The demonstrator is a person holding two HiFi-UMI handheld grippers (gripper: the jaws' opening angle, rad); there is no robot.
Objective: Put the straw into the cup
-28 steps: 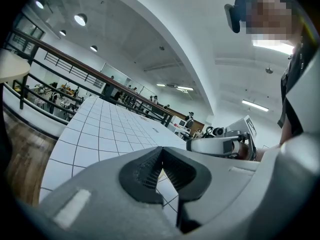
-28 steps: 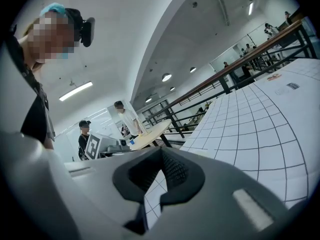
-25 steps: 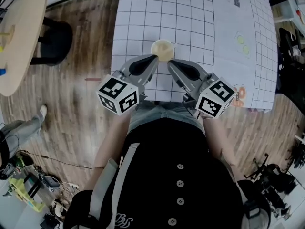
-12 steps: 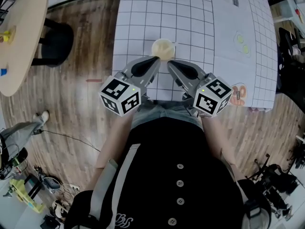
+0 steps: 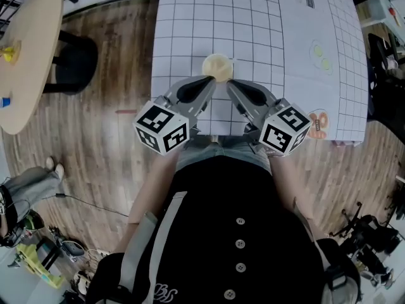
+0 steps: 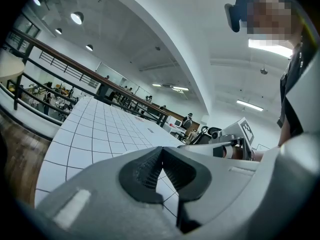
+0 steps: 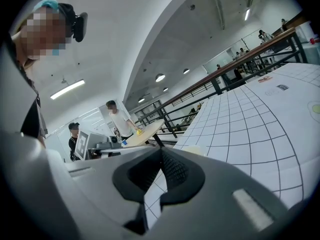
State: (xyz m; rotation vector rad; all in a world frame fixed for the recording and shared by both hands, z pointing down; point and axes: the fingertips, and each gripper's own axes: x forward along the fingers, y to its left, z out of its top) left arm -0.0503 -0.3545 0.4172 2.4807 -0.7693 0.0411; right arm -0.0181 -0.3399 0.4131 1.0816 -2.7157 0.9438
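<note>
A pale cream cup stands on the white gridded table, a little beyond both grippers. My left gripper points at it from the near left, jaws shut with nothing between them. My right gripper points at it from the near right, also shut and empty. The two tips lie close together just short of the cup. In the right gripper view the cup's rim peeks over the jaws. I cannot make out a straw for certain in any view.
The table's near edge runs just under the grippers' marker cubes. Printed drawings mark the sheet at the right. A round wooden table and a black seat stand on the wood floor to the left. People stand in the background.
Both grippers and the cup stay where they were. Only a person's feet on the floor at the left have shifted.
</note>
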